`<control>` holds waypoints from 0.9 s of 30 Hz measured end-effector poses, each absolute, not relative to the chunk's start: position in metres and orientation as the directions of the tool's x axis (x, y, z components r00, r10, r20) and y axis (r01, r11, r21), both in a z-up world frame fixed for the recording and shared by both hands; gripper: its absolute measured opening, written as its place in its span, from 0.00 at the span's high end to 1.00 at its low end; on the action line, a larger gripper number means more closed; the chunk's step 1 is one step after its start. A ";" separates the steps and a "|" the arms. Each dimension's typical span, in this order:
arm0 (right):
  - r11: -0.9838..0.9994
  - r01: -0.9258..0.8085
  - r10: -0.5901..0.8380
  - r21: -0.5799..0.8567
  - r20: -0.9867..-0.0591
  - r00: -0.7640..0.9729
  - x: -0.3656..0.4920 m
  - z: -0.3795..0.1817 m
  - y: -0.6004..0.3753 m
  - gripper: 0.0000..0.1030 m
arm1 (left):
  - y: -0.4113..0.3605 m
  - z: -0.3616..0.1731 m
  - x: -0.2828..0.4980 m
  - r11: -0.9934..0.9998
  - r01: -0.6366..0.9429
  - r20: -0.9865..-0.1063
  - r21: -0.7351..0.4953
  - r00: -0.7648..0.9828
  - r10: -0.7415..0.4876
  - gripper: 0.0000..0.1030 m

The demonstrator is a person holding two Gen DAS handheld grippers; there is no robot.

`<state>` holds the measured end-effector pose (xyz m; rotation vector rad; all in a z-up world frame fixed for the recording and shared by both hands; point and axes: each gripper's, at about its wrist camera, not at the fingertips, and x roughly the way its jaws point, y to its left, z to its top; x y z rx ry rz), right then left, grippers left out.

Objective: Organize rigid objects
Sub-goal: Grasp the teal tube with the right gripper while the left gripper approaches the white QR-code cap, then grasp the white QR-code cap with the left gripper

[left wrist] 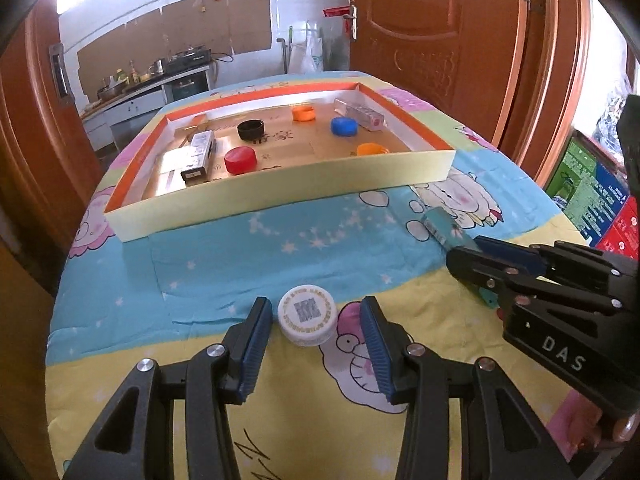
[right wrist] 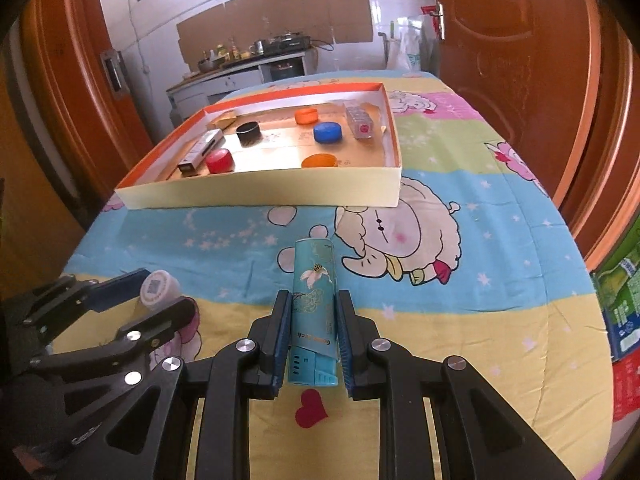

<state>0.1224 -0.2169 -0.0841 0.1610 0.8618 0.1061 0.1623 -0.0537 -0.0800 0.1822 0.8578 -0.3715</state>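
A white bottle cap (left wrist: 307, 316) with a printed code lies on the cartoon cloth, between the fingers of my left gripper (left wrist: 316, 305). Those jaws stand open, with a gap on each side of the cap. My right gripper (right wrist: 314, 296) is shut on a teal rectangular box (right wrist: 314, 268), which points away along its fingers. In the left wrist view the right gripper (left wrist: 466, 250) and the teal box (left wrist: 440, 226) are at the right. In the right wrist view the left gripper (right wrist: 164, 289) and the white cap (right wrist: 158, 290) are at the left. Farther back stands a shallow cardboard tray (left wrist: 280, 196) (right wrist: 260, 196).
The tray holds a red cap (left wrist: 240, 160), a black cap (left wrist: 251, 129), a blue cap (left wrist: 344, 126), two orange caps (left wrist: 303, 113) and small boxes (left wrist: 200, 156). Brown doors flank the table. Printed cartons (left wrist: 592, 200) stand beyond the right edge.
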 end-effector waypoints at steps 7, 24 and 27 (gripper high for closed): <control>0.979 -0.038 0.177 0.201 -0.741 0.648 0.122 -0.084 -0.218 0.78 | -0.052 -0.078 0.161 0.928 0.372 -0.759 0.014 0.609 -0.232 0.70; 0.987 -0.017 0.127 0.157 -0.727 0.675 0.116 -0.079 -0.215 0.79 | -0.028 -0.047 0.143 0.936 0.349 -0.665 -0.051 0.687 -0.293 0.70; 0.991 -0.021 0.112 0.134 -0.716 0.689 0.113 -0.075 -0.211 0.79 | -0.023 -0.041 0.141 0.937 0.344 -0.649 -0.062 0.699 -0.300 0.70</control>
